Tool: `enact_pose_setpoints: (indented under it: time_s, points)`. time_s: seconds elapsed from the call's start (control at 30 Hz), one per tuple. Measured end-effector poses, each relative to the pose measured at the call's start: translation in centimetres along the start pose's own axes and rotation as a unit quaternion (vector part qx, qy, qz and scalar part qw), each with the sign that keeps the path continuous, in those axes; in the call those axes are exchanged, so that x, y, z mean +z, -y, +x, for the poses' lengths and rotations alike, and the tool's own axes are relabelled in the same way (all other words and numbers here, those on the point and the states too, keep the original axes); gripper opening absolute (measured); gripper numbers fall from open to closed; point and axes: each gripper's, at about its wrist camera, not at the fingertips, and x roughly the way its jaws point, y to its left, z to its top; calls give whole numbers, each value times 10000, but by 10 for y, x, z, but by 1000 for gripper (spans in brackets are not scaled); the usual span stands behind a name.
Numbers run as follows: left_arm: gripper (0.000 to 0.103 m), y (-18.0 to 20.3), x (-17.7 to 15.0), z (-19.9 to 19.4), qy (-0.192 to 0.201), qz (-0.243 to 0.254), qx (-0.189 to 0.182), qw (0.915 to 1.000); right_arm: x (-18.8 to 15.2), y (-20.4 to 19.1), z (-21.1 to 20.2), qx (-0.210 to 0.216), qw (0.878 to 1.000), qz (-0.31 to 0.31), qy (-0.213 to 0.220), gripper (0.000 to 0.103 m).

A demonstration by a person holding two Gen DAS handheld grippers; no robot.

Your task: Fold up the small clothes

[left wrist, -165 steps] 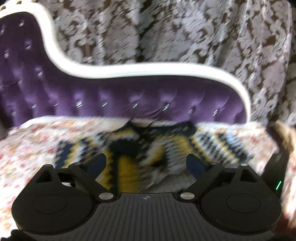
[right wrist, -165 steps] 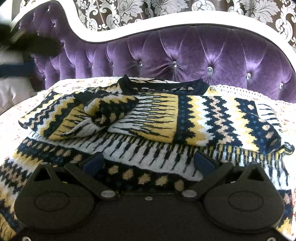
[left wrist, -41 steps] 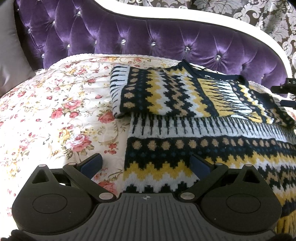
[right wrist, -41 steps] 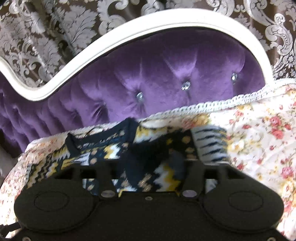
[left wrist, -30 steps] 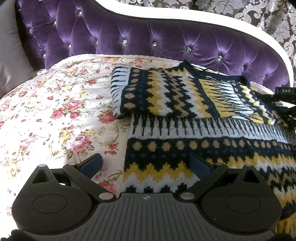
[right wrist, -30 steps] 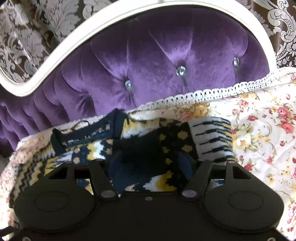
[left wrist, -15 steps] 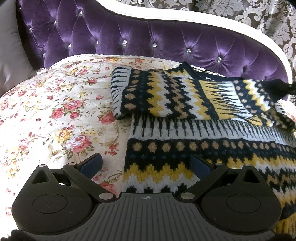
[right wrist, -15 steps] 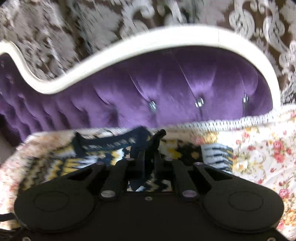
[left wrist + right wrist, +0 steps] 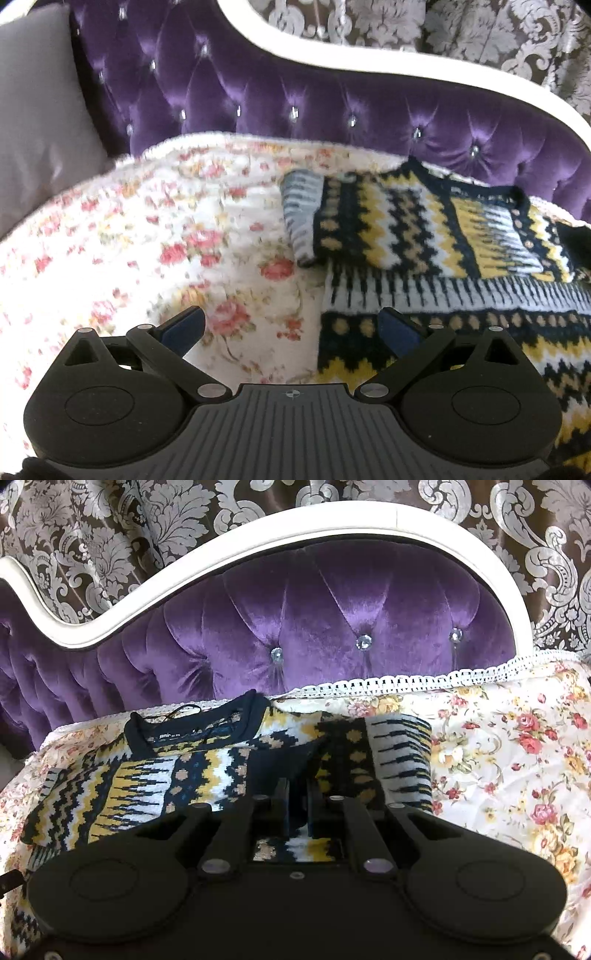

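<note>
One navy, yellow and white zigzag-knit sweater (image 9: 192, 775) lies on the floral bedspread (image 9: 147, 236), collar toward the purple tufted headboard (image 9: 332, 627). Two grippers show: the right gripper (image 9: 297, 805), having just closed, pinches a fold of knit, while the left gripper (image 9: 291, 328) gapes wide, holding nothing, at the sweater's near hem.

A: What is seen on the bed?

B: A knitted sweater (image 9: 424, 236) is seen. It is covered in zigzag bands of yellow, white and dark blue, with rows of small tan dots.

A: How is it laid?

B: It is spread flat on the flowery bedspread (image 9: 155, 236), with the dark blue neck (image 9: 199, 727) turned toward the purple headboard (image 9: 332, 627). One sleeve (image 9: 332, 218) is folded across the chest, and its striped cuff is seen at the edge.

A: And the other sleeve (image 9: 369, 760)?

B: It is pinched in the right gripper (image 9: 297, 805) and lifted a little off the body.
</note>
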Motion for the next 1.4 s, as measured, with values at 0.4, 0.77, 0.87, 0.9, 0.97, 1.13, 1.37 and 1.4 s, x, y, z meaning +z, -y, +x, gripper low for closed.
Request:
enact_pose_setpoints:
  time_s: [0.4,0.77,0.87,0.9,0.97,1.13,1.37,1.4]
  points:
    - [102,5,-7,8,-198,4,13,9998,4,9,29,-267,9990,196,-291,60]
    - [102,11,-7,8,-212,87,-42,9997,-4,25,4,-435,9988,171,-136,8]
    - [102,10,-8,9,-183,58,-67,9998,-9,29,8,-236,9994,173,-166,30]
    - [102,10,-9,9,-165,34,-69,9998,-10,30,5,-244,9994,220,-121,37]
    - [102,12,-12,8,-102,-13,-11,9999,-9,32,-6,-172,9990,408,-22,50]
    - [102,19,-23,0,33,-190,242,9995,-11,28,-55,189,9988,421,173,80]
    - [97,12,-30,-18,-147,39,-81,9999,-41,31,-133,585,9968,514,206,88]
    - [95,12,-34,-23,-136,25,-42,9999,-48,29,-143,622,9966,498,192,88]
